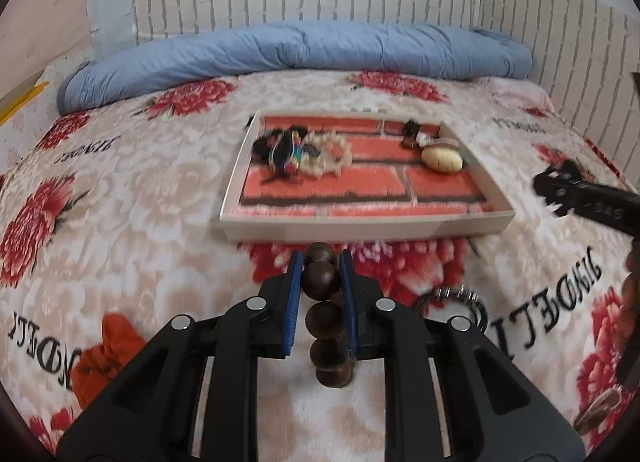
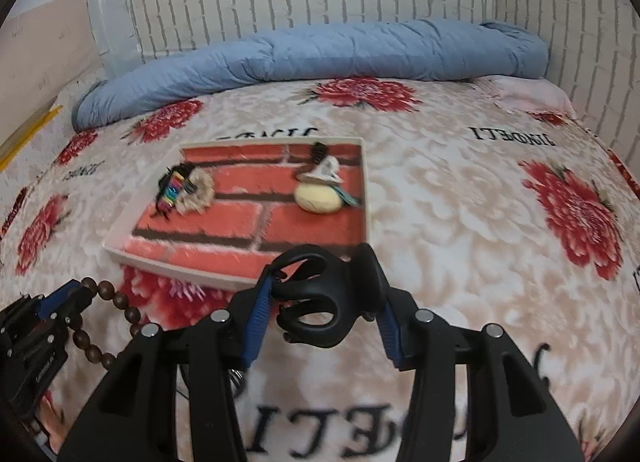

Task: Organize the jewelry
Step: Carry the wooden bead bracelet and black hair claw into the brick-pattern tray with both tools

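Observation:
My left gripper (image 1: 320, 274) is shut on a dark brown wooden bead bracelet (image 1: 326, 322), whose beads hang down between the blue pads above the bedspread. From the right wrist view the same bracelet (image 2: 120, 318) loops out of the left gripper (image 2: 66, 296) at the lower left. My right gripper (image 2: 324, 298) is shut on a black claw hair clip (image 2: 320, 302), held just in front of the tray's near edge. The white tray (image 1: 360, 224) with a red brick-print lining lies ahead on the bed; it is also in the right wrist view (image 2: 180, 268).
In the tray lie a colourful and cream bracelet pile (image 1: 304, 154), a pale oval stone (image 1: 442, 160) and small dark pieces (image 1: 412, 134). On the floral bedspread are a metal ring (image 1: 448, 298) and an orange cloth (image 1: 104, 358). A rolled blue quilt (image 1: 296, 50) lines the far side.

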`<action>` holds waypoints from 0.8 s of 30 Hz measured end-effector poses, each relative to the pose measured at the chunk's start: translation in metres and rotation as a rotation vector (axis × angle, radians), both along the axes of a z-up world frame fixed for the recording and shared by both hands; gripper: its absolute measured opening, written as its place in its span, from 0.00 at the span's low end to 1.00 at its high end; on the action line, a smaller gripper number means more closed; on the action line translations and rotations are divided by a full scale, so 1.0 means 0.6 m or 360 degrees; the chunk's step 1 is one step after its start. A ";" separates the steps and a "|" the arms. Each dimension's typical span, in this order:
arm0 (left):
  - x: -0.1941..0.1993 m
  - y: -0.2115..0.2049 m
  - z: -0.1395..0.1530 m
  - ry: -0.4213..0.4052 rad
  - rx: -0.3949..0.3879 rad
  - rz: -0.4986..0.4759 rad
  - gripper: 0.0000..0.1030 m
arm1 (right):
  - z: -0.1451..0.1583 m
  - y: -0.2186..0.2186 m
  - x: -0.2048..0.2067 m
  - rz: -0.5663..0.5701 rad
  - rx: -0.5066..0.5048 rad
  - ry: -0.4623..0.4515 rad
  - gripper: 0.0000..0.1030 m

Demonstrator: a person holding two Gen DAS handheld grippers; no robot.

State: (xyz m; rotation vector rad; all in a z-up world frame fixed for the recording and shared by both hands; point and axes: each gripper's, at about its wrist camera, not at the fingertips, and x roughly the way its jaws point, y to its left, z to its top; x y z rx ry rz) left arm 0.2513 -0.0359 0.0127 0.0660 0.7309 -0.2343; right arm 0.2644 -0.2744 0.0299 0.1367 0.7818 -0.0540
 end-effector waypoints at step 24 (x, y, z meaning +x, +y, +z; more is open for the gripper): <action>0.234 -0.077 0.001 0.0024 -0.0033 -0.0080 0.17 | -0.108 0.038 0.209 -0.0028 0.0055 0.0122 0.46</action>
